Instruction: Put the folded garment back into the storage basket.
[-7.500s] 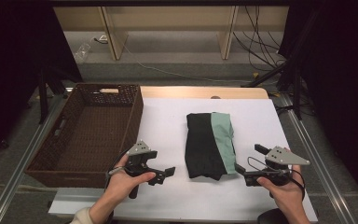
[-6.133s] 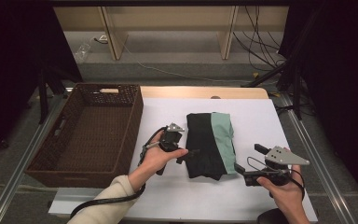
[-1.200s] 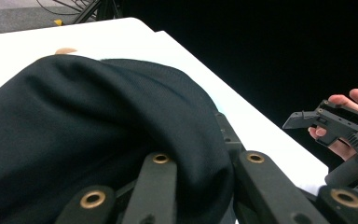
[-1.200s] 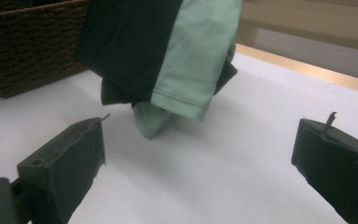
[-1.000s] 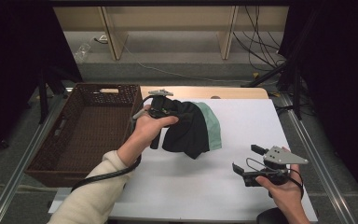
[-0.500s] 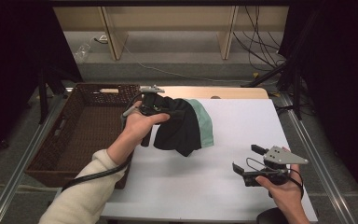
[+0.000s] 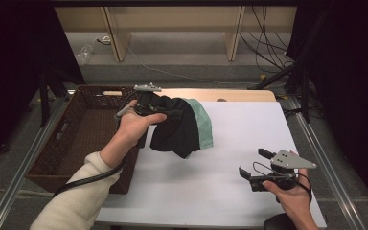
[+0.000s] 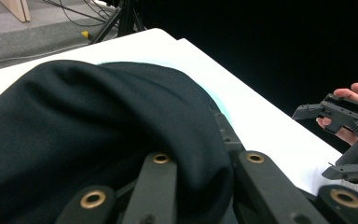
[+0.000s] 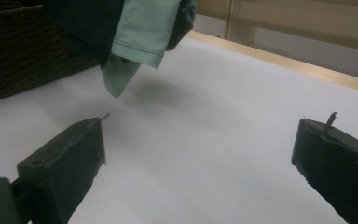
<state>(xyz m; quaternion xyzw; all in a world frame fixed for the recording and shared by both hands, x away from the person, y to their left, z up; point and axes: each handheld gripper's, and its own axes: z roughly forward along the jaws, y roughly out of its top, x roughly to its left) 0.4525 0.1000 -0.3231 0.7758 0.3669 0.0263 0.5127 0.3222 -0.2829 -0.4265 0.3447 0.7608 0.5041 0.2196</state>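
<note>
We are resting the right gripper (image 7: 252, 167) low over the near right of the table (image 7: 249, 129), jaws spread wide with nothing between them. Farther off, our left arm is reaching forward, the left gripper (image 7: 159, 111) clamping the black and green cloth (image 7: 184, 127) in the air. Since half a second ago the cloth is nearing the basket (image 7: 81, 129).

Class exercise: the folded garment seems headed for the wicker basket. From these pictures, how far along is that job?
Done: the folded black and mint-green garment is off the white table, clamped in the left hand-held gripper. In hand: it hangs over the table beside the dark brown wicker basket, not yet over it. Left: carrying it across the rim and releasing it. The right hand-held gripper waits open near the table's front edge.
</note>
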